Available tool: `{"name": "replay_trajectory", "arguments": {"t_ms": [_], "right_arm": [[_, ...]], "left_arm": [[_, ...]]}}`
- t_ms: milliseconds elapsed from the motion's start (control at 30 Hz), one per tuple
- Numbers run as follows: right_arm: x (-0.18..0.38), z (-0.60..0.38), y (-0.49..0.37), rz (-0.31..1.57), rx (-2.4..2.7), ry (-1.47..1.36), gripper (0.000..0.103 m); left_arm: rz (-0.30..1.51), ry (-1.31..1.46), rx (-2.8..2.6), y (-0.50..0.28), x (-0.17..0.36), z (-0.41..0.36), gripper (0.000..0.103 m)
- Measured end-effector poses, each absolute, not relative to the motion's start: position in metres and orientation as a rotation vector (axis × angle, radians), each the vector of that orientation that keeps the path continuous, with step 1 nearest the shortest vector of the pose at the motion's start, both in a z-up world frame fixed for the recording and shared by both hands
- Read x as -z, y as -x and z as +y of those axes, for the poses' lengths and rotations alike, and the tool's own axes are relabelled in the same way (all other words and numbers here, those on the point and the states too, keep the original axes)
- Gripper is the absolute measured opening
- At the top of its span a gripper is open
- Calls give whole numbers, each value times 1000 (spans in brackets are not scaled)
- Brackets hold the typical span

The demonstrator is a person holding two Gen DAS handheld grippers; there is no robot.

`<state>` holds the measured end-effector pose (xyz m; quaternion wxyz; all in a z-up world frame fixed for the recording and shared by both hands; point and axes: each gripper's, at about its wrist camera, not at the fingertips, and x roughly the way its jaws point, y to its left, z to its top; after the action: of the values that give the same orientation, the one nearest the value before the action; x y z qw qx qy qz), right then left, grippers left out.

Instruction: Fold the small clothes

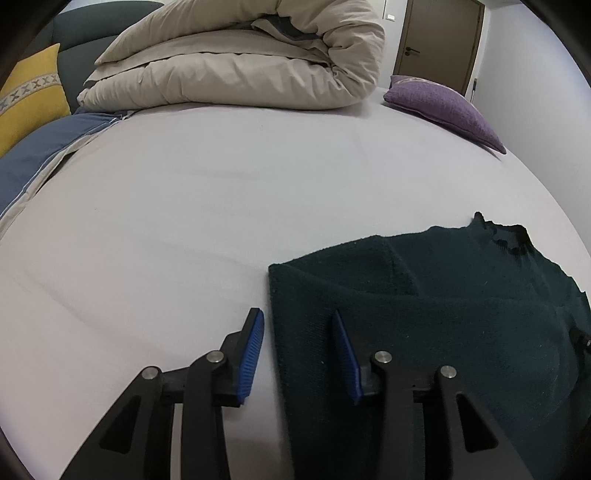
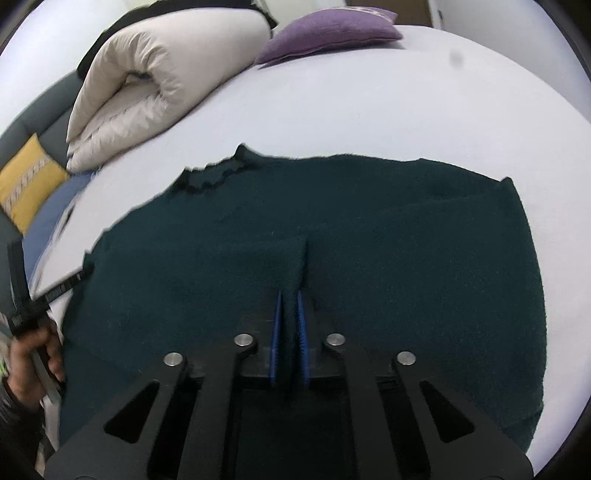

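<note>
Dark green knit, fuzzy and matte: the sweater (image 2: 388,240) lies spread on a pale lilac bed sheet (image 1: 221,206), occupying the near part of the mattress. Collar (image 2: 216,177) is ribbed with a wavy, darker edge and points toward the far left in the right wrist view. Side edges look straight, with a soft fold line running across the body.

Right gripper (image 2: 289,299): blue ribbed pads pinched onto a raised pleat of the sweater's fabric, jaws nearly together with only the knit between them. Fabric rises into a narrow vertical ridge just ahead of the fingertips. Tool angled down toward the bed.

Left gripper (image 1: 297,317): jaws apart, straddling the sweater's left edge; one blue pad sits over bare sheet, the other over the knit. Pads do not press on the cloth. Also tilted downward. In the right wrist view, a hand (image 2: 33,354) holds this tool's black frame at the sweater's left border.

Surroundings: beige duvet (image 1: 240,70), puffy and crinkled, rolled at the far side of the bed; purple woven cushion (image 1: 443,107) near the far right corner; yellow cushion (image 1: 29,96) with an embroidered band against a dark grey-green headboard (image 1: 96,22); blue pillowcase (image 1: 40,155) beneath it. Brown door (image 1: 439,40) behind.
</note>
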<state>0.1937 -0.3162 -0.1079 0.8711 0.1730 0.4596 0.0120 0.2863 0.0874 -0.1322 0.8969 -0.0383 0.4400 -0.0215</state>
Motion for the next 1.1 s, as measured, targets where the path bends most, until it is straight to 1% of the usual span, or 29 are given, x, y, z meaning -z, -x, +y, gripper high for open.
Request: {"name": "replay_trajectory", "arguments": {"t_ms": [167, 300, 367, 400, 467, 600, 667, 700, 767, 800, 833, 933, 1033, 1100], "right_arm": [[93, -311, -188, 894, 8, -323, 5], [117, -317, -189, 952, -3, -334, 5], [120, -326, -186, 937, -26, -382, 5], [116, -329, -185, 944, -21, -405, 7], [105, -332, -178, 953, 19, -411, 16], [72, -328, -147, 846, 57, -362, 17], [65, -320, -139, 817, 18, -365, 17], [68, -314, -140, 840, 1, -345, 17], [89, -302, -149, 958, -3, -283, 17], [102, -300, -148, 986, -3, -253, 17], [101, -302, -143, 947, -12, -254, 17], [91, -320, -126, 956, 29, -335, 20], [73, -335, -94, 932, 87, -345, 22], [59, -344, -61, 893, 70, -400, 29]], "left_arm": [[899, 81, 43, -283, 134, 87, 44], [893, 67, 37, -282, 135, 85, 44], [894, 63, 32, -281, 133, 85, 45], [894, 63, 29, -280, 130, 86, 45], [886, 83, 14, -271, 120, 91, 44], [791, 58, 24, -233, 91, 90, 44], [797, -5, 57, -219, 91, 77, 44], [821, -48, 69, -216, 98, 69, 44], [895, -111, 61, -216, 120, 61, 42], [907, -98, 66, -215, 128, 64, 44], [906, -77, 63, -215, 128, 69, 50], [902, -87, 30, -216, 121, 78, 51], [907, -35, 28, -204, 110, 95, 51], [888, -8, 20, -182, 97, 108, 51]]}}
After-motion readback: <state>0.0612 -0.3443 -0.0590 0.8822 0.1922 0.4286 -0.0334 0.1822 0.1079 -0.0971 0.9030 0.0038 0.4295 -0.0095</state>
